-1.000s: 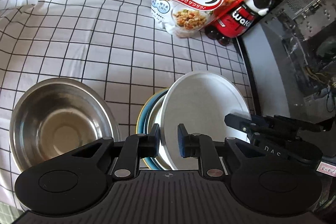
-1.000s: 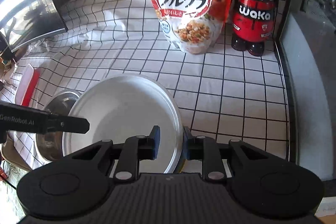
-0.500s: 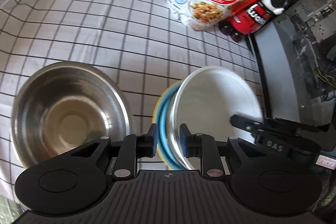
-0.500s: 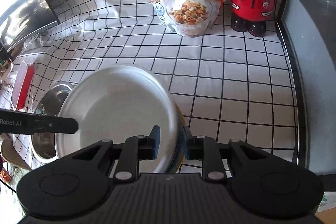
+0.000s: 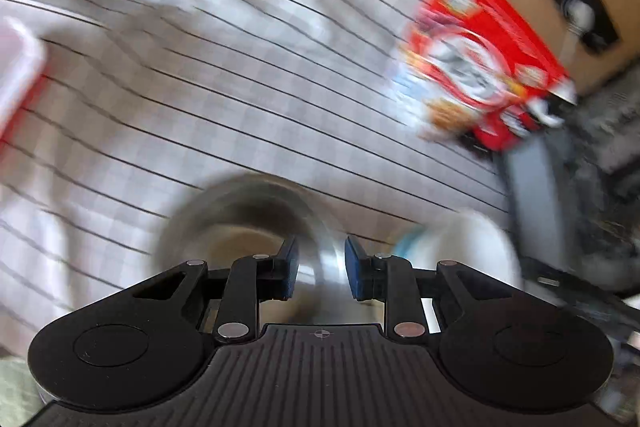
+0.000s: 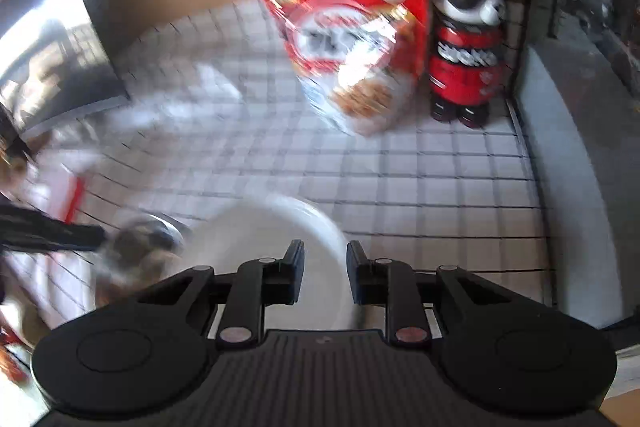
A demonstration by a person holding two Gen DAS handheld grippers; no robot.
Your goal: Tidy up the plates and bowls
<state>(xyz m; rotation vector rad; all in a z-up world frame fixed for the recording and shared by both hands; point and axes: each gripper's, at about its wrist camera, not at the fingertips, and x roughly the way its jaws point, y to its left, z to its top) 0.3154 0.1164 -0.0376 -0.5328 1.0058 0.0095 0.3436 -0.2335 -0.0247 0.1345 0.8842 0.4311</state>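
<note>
Right wrist: cereal bag (image 6: 352, 39), bottle (image 6: 466, 39), writing blurred

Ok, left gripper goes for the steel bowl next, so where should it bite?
Probably the near-right rim of the steel bowl: it sits upright and open, and its thin wall already lies between the open fingers of the left gripper. Come from above, one finger inside, one outside.
</note>
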